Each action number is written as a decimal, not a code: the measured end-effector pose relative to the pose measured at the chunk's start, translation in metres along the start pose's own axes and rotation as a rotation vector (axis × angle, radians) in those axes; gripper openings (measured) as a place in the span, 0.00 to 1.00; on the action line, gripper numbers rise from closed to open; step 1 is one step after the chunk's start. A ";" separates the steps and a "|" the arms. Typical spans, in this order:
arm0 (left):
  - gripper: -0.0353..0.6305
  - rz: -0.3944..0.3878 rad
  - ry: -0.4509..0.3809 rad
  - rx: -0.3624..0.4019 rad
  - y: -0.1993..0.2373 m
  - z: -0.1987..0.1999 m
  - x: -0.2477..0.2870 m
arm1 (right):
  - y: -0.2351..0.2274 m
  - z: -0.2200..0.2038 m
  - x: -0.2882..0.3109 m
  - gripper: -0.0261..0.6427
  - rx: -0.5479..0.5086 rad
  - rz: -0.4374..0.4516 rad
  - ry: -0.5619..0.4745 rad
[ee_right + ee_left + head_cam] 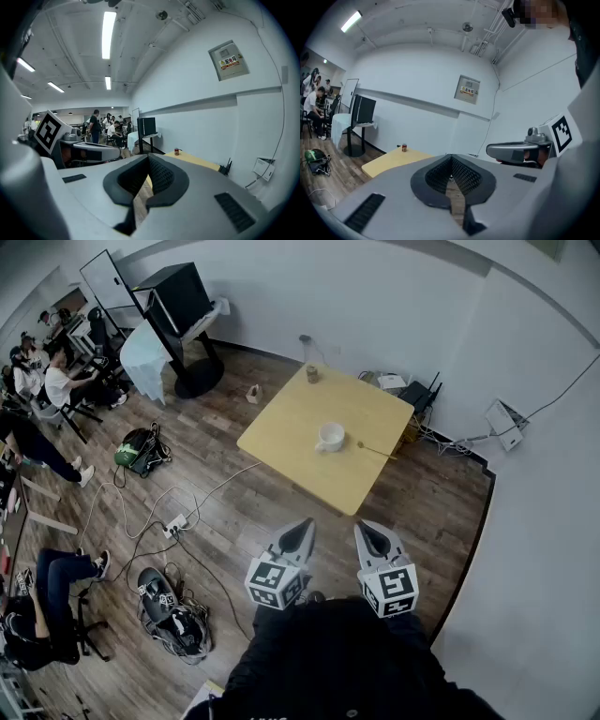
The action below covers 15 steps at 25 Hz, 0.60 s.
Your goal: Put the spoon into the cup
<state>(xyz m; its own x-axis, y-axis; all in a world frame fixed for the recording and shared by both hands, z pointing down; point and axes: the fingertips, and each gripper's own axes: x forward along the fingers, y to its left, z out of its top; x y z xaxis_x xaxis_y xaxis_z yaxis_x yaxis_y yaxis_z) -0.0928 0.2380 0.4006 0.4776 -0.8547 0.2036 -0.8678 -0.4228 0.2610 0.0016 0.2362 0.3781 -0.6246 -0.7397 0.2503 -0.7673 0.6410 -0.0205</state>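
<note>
Left tongs (pixel 302 524) and right tongs (pixel 364 526) were recorded pressed together, empty; spoon (pixel 375 449) was seen at 3 o'clock of cup (pixel 330 436) on desk (pixel 309 409).

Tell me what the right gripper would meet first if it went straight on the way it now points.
Probably the near corner of the yellow table; the right gripper aims at it across the wooden floor, but depth is unclear.

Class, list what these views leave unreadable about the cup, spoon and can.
Cup contents: head view, too small.
Spoon detail: head view, too thin.
Cup and spoon: gripper views, hidden behind the left claw and right claw.
Can label: every view, too small.
</note>
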 end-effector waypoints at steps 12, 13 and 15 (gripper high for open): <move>0.10 -0.008 0.006 0.010 0.006 -0.009 -0.006 | -0.004 -0.009 0.004 0.07 0.047 -0.053 0.027; 0.10 -0.010 0.005 0.008 0.008 -0.012 -0.010 | -0.001 -0.011 0.003 0.07 0.054 -0.058 0.026; 0.10 -0.009 0.004 0.005 0.016 -0.019 -0.021 | 0.011 -0.018 0.007 0.07 0.074 -0.058 0.022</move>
<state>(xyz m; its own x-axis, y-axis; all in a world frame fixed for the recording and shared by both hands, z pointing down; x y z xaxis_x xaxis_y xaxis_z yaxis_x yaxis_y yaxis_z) -0.1146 0.2552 0.4183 0.4857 -0.8496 0.2055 -0.8644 -0.4318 0.2578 -0.0086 0.2423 0.3973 -0.5761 -0.7701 0.2741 -0.8112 0.5797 -0.0763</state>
